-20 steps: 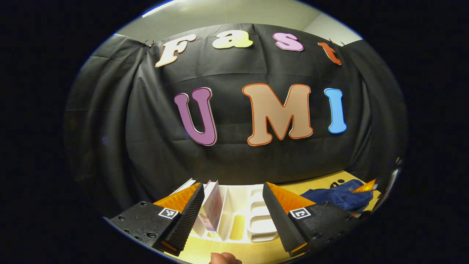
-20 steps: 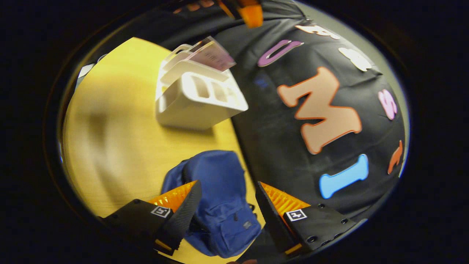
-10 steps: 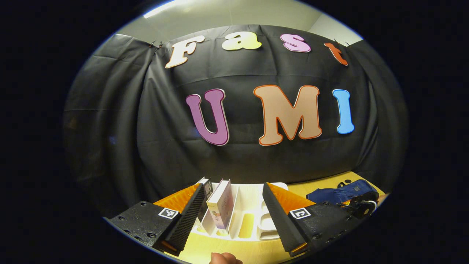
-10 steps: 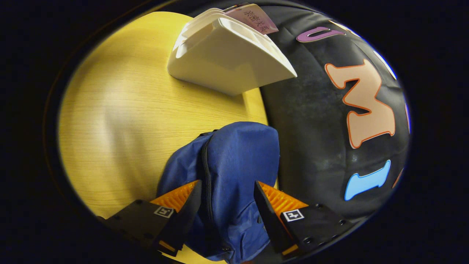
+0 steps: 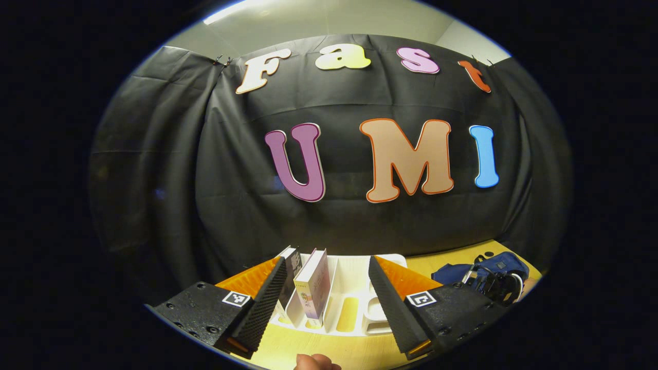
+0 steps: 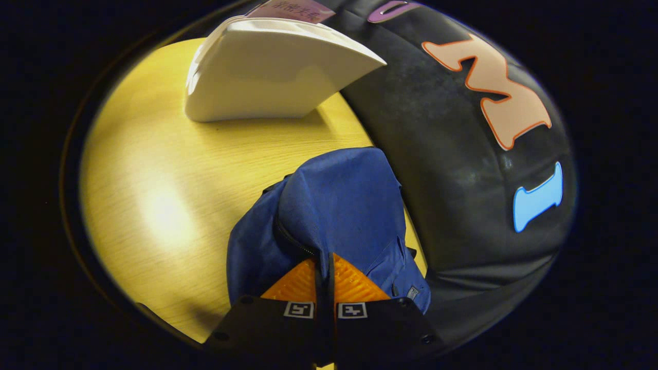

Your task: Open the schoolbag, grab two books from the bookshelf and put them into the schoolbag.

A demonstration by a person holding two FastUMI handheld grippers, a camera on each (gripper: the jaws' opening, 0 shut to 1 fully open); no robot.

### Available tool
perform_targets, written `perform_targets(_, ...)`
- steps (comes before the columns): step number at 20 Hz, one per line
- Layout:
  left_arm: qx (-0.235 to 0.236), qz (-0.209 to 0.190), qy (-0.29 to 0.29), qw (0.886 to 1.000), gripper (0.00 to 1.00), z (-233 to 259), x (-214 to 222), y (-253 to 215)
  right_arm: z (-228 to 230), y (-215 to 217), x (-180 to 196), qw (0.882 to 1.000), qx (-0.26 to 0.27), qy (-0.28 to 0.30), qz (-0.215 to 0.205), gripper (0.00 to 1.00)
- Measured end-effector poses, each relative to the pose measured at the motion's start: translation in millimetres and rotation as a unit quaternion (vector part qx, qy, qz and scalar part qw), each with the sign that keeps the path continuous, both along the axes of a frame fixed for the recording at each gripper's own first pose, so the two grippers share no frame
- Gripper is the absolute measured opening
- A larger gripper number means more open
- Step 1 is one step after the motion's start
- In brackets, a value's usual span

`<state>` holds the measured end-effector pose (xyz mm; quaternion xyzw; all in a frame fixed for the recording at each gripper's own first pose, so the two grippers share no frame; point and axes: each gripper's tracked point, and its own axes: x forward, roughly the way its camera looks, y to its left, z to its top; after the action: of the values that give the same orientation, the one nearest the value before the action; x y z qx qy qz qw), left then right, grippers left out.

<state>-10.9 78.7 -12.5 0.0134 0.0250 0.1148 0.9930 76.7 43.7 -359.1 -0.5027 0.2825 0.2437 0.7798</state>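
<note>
Two books (image 5: 313,285): upright in white bookshelf (image 5: 354,295), bases hidden.
Left tool (image 5: 325,298): spread, above shelf.
Right tool (image 6: 324,272): pressed together at blue schoolbag (image 6: 339,205) zipper; pinch contact unclear.
Schoolbag: on yellow surface (image 6: 154,205).

Left gripper view faces the bookshelf (image 5: 354,303) level; right gripper view looks down, close above the schoolbag (image 6: 339,205); both share both.

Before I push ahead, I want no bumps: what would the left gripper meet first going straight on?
Likely the white plastic bookshelf between the open left gripper's fingers, or its upright pale-covered book; depth is unclear.
</note>
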Motion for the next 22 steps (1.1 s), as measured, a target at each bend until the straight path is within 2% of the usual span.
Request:
perform_targets(1,-0.001,-0.001,-0.001,1.0,0.94,1.2,-0.4,0.2,-3.0,-0.9,-1.8,1.0,0.007,0.015,-0.015,0.0)
perform_targets(2,-0.002,0.0,-0.001,1.0,0.94,-0.6,-0.6,0.6,-2.2,-1.6,-1.2,0.999,0.018,0.024,-0.026,0.04)
perform_targets(4,-0.009,0.0,0.003,1.0,0.93,-4.6,-1.0,2.0,5.8,-1.2,0.4,0.995,0.065,0.041,-0.058,0.04)
perform_targets(5,-0.011,0.003,0.005,1.0,0.93,-7.2,-1.1,4.8,10.2,-2.2,2.2,0.991,0.095,0.049,-0.076,0.0)
perform_targets(6,-0.016,0.004,0.009,1.0,0.93,-10.0,-0.1,7.2,17.3,-4.2,3.5,0.987,0.121,0.058,-0.092,0.04)
perform_targets(7,-0.019,0.006,0.014,1.0,0.93,-14.0,0.0,9.2,27.0,-6.3,4.5,0.981,0.146,0.064,-0.106,0.0)
perform_targets(8,-0.023,0.007,0.018,1.0,0.94,-18.3,-0.5,10.3,36.4,-6.7,7.8,0.976,0.172,0.067,-0.118,0.08)
perform_targets(9,-0.025,0.008,0.021,0.999,0.93,-19.8,0.1,12.3,46.4,-8.6,10.5,0.969,0.196,0.069,-0.131,0.04)
perform_targets(10,-0.027,0.008,0.023,0.999,0.93,-21.2,1.0,14.1,56.5,-9.9,13.7,0.961,0.225,0.071,-0.145,0.08)
perform_targets(11,-0.027,0.008,0.024,0.999,0.94,-21.7,2.5,15.6,65.0,-12.4,16.3,0.951,0.252,0.074,-0.162,0.08)
perform_targets(14,-0.026,0.007,0.029,0.999,0.94,-25.0,8.8,19.5,95.3,-25.3,27.6,0.911,0.339,0.08,-0.22,0.03)
perform_targets(15,-0.027,0.005,0.032,0.999,0.94,-27.2,10.7,20.8,107.8,-31.3,32.2,0.891,0.374,0.08,-0.243,0.03)
perform_targets(17,-0.032,0.004,0.036,0.999,0.94,-30.0,15.1,24.7,125.3,-43.1,35.0,0.86,0.422,0.079,-0.276,0.0)
perform_targets(18,-0.035,0.004,0.038,0.999,0.94,-31.4,17.6,27.1,134.1,-47.9,35.3,0.842,0.447,0.079,-0.293,0.03)
perform_targets(20,-0.039,0.003,0.043,0.998,0.94,-33.2,22.9,32.2,143.5,-59.5,36.2,0.801,0.496,0.076,-0.327,0.03)
perform_targets(22,-0.046,0.001,0.05,0.998,0.94,-34.3,32.0,39.4,147.7,-76.7,35.8,0.774,0.523,0.064,-0.352,0.03)
